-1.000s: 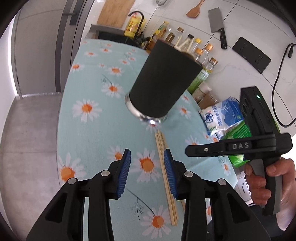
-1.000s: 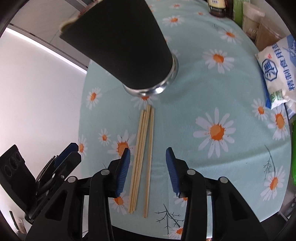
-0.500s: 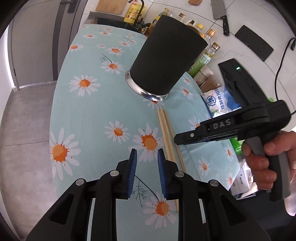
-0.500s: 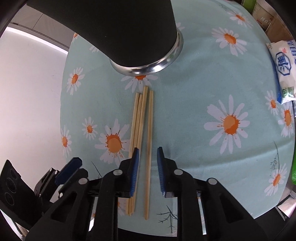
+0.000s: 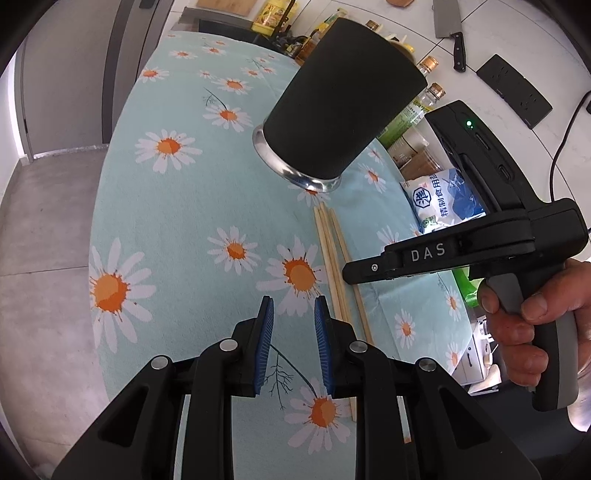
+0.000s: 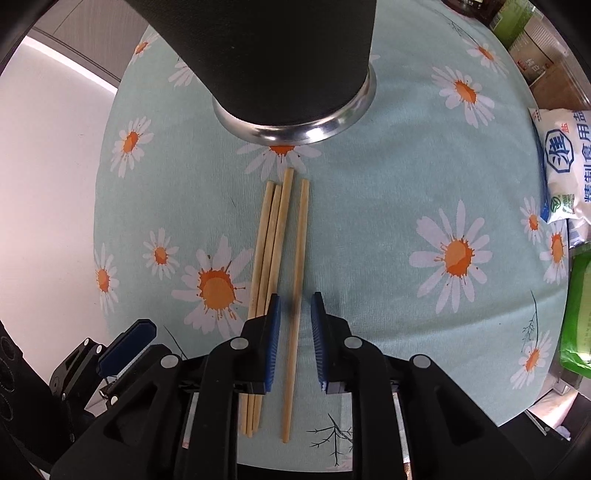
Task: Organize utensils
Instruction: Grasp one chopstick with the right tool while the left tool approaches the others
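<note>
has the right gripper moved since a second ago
Yes. The right gripper has come down over the lone chopstick, its jaws just closing, farther from the black holder.

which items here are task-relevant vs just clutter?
Job: chopsticks on the daisy cloth; black holder cup beyond their tips.

Lying about: salt bag, cleaver on the wall, bottles, power strip.

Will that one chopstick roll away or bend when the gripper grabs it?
The lone chopstick looks like stiff wood, so it probably won't bend. It is thin and likely light, so it could swing in the right gripper. The soft tablecloth should slow any rolling.
</note>
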Demonstrator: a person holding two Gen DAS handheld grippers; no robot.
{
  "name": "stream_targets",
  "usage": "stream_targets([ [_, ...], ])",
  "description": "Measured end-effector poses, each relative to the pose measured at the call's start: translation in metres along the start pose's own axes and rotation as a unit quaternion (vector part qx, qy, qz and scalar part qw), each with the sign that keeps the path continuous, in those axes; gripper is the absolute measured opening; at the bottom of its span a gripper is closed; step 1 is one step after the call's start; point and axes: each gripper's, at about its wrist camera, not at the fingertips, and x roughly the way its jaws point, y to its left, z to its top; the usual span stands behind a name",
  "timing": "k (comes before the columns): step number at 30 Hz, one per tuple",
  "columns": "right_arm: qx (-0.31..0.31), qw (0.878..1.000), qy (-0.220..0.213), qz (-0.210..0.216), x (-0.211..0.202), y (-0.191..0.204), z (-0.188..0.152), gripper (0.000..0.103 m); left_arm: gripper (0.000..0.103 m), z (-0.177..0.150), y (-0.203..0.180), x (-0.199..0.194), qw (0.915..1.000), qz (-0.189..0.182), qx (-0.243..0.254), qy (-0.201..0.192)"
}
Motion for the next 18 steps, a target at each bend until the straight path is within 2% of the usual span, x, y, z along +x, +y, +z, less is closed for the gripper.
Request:
stream_targets([
  [1,0.002,1.000,-0.001,-0.002,0.000,-0.001,-0.001,0.006,0.020,0.000,-0.001,0.000,1.0000,0.000,0.002,0.001],
  [8,0.034,0.997,0.011,0.061,0.000,-0.020,-0.001,0.006,0.020,0.004,-0.008,0.001,0.9999,0.013,0.008,0.005],
  [12,0.023,0.997,-0.006,0.074,-0.010,-0.027,-0.003,0.006,0.020,0.008,-0.016,0.005,0.9994,0.028,0.015,0.009],
  [18,0.013,0.992,-0.025,0.120,-0.031,-0.044,-0.016,0.006,0.020,0.016,-0.033,0.014,0.9981,0.053,0.024,0.022],
])
